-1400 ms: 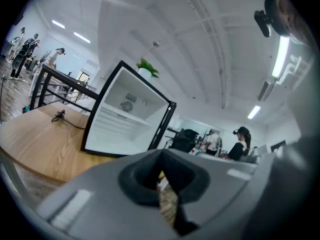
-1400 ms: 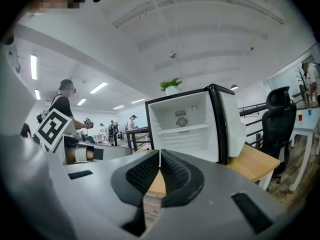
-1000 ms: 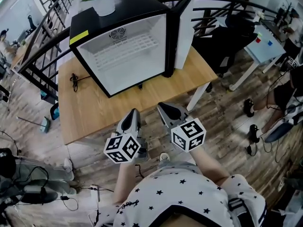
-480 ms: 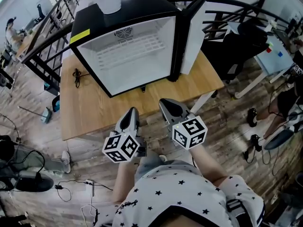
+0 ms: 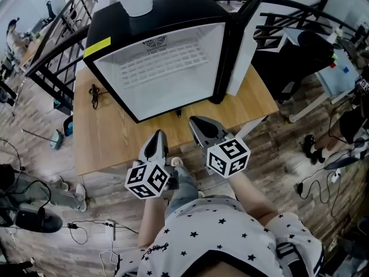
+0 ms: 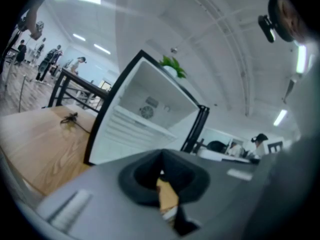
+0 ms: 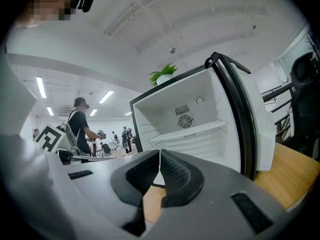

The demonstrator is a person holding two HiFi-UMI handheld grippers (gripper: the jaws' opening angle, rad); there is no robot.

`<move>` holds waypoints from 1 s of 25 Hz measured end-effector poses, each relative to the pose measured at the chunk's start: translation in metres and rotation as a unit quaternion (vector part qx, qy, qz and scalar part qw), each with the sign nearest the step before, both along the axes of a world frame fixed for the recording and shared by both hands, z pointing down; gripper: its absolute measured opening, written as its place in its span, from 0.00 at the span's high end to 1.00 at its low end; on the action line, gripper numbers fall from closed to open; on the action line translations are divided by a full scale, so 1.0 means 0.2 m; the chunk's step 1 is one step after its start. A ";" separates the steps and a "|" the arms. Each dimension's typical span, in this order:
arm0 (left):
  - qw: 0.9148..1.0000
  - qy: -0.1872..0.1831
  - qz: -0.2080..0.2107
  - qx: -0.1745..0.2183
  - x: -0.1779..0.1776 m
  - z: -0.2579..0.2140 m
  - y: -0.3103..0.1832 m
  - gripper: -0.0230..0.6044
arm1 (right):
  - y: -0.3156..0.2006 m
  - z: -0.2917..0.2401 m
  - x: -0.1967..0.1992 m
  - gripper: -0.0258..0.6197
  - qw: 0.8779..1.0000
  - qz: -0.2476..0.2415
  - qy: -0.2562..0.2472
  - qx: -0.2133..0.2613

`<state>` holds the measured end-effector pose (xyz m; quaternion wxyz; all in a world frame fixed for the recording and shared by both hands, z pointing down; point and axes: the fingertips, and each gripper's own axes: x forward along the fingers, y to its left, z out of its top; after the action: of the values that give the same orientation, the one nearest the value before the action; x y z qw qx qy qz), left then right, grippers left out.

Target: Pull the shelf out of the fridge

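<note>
A black mini fridge (image 5: 173, 10) with a white inside stands on a wooden table (image 5: 109, 137), its door (image 5: 245, 45) swung open to the right. A white wire shelf (image 5: 167, 62) lies across the inside, also seen in the left gripper view (image 6: 132, 124) and the right gripper view (image 7: 192, 131). My left gripper (image 5: 157, 136) hovers over the table's near edge, shut and empty. My right gripper (image 5: 196, 123) is beside it, a little nearer the fridge, also shut on nothing. Both point at the open front (image 6: 145, 109) and stay short of it.
A white plant pot (image 5: 135, 2) stands on the fridge top. A black cable (image 5: 93, 94) lies on the table at the left. Dark railings (image 5: 52, 45) run behind the table. A dark chair (image 5: 288, 51) sits at the right beyond the door.
Both grippers have moved forward from the floor side to over the table's near edge, closer to the fridge. The fridge looks larger in view. The jaws stayed shut.
</note>
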<state>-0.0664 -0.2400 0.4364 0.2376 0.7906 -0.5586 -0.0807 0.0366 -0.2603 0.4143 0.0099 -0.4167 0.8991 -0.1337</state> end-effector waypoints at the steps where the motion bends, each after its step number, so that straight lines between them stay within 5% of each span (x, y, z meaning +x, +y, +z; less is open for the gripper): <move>1: 1.000 -0.002 0.000 0.001 -0.01 0.00 -0.02 0.95 | -0.03 0.00 -0.01 0.92 1.000 -0.001 -0.008 -0.002; 10: 1.000 -0.012 -0.005 0.010 -0.09 -0.03 -0.24 0.95 | -0.34 0.01 -0.10 0.92 0.988 -0.007 -0.132 -0.076; 25: 1.000 -0.026 -0.013 -0.001 -0.22 0.00 -0.46 0.95 | -0.75 0.14 -0.16 0.92 0.929 0.005 -0.313 -0.196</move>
<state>-0.1100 -0.3312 0.4357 0.2230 0.7849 -0.5747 -0.0624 0.0042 -0.4095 0.4421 0.2094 -0.3523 0.8040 -0.4309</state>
